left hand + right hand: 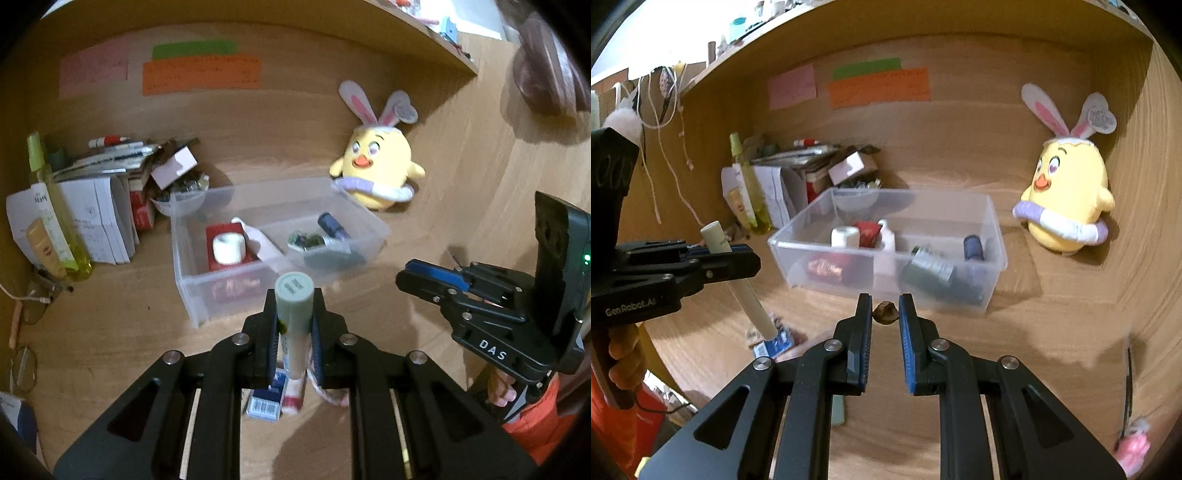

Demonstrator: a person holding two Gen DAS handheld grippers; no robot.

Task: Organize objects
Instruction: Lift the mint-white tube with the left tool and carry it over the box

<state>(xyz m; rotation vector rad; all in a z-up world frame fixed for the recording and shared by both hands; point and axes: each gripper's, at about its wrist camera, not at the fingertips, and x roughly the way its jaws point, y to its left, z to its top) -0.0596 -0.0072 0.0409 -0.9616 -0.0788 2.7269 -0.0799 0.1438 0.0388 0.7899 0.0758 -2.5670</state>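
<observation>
- My left tongs (pixel 294 314) gripped a pale tube (pixel 293 317) with a grey-green cap, raised above the wooden surface (pixel 129 332) just short of the clear plastic bin (pixel 192 288).
- My right tongs (pixel 885 314) pinched a small brown lump (pixel 885 313) at their tips.
- The bin held a white tape roll (pixel 228 248) on a red box (pixel 221 230), a white bottle (pixel 260 240), a dark blue cylinder (pixel 332 225) and a dark green container (pixel 929 271).
- A yellow chick plush (pixel 376 166) sat behind it.

The table (pixel 1052 350) before the bin (pixel 886 266) lies open; a plush chick (pixel 1067 195) stands right, stacked boxes (pixel 783 184) left.
</observation>
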